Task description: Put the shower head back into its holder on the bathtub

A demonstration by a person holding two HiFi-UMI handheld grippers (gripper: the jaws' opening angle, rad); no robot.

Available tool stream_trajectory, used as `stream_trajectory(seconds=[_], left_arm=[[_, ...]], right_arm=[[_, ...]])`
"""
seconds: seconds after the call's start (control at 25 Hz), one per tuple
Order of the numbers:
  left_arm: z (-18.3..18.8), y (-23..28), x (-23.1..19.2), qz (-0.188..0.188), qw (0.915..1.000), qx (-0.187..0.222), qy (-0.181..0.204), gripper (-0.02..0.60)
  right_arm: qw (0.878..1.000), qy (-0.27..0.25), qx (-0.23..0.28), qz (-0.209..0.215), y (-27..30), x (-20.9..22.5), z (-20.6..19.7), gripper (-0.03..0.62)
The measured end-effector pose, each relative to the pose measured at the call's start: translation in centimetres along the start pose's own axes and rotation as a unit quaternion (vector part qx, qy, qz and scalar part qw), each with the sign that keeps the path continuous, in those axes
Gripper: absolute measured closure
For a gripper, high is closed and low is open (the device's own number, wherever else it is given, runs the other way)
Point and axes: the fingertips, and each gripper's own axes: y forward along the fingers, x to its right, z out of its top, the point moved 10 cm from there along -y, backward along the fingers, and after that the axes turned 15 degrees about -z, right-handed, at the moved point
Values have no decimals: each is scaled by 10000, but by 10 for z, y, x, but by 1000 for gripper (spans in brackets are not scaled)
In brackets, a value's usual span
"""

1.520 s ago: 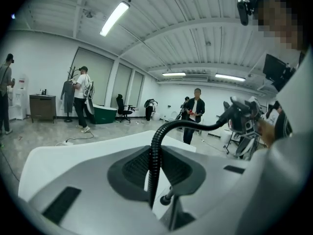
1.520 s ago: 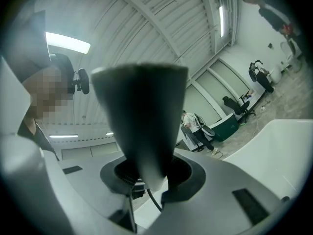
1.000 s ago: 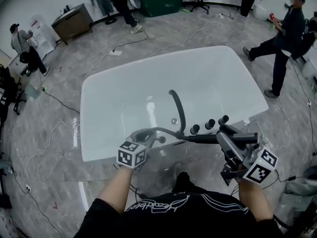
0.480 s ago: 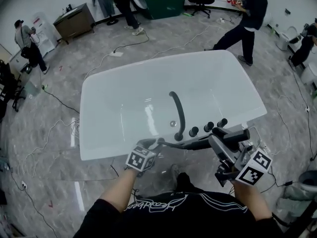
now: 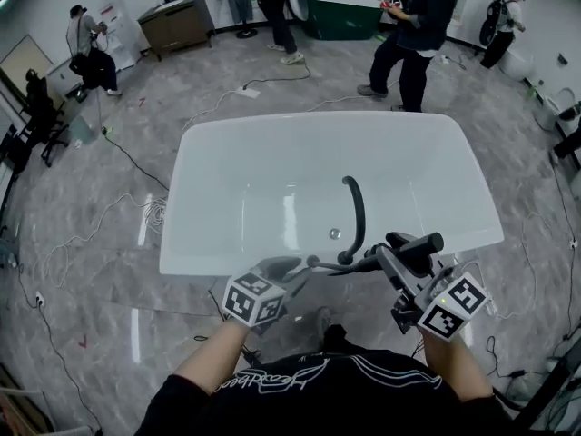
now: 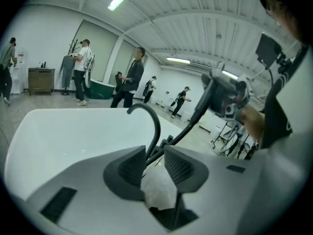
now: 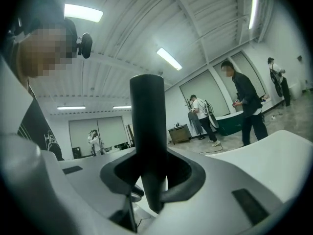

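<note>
The white bathtub (image 5: pixel 209 153) lies in front of me, with a curved black spout (image 5: pixel 356 212) on its near rim. My right gripper (image 5: pixel 394 256) is shut on the black shower head (image 5: pixel 414 245), held about level over the near rim. In the right gripper view its handle (image 7: pixel 146 126) stands upright between the jaws. The black hose (image 5: pixel 340 265) runs left from it to my left gripper (image 5: pixel 287 267). That gripper's jaws are opening; the hose (image 6: pixel 191 120) passes their tips without being pressed. The rim fittings under the shower head are hidden.
Several people stand beyond the tub, the nearest one (image 5: pixel 410 27) close to its far edge. Cables (image 5: pixel 127 157) trail over the grey floor at the left. A brown cabinet (image 5: pixel 177 21) and a dark green tub (image 5: pixel 340 16) stand at the back.
My left gripper's jaws have opened off the hose and it has drawn back toward me. The right gripper has shifted a little left with the shower head. A person has walked along the far side.
</note>
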Motion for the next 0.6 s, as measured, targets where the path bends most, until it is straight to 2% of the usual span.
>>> stream_trajectory(seconds=[0.16, 0.44, 0.6], left_arm=[[15, -36, 35, 43, 9982, 526, 294, 575], [14, -98, 79, 310, 9930, 1059, 432, 577], [8, -110, 95, 336, 9908, 1257, 373, 577]], right_arm=[[9992, -361, -145, 112, 24, -5, -12, 474], [9923, -1159, -420, 83, 55, -25, -52, 474], [9898, -1300, -573, 96, 70, -30, -75, 474]])
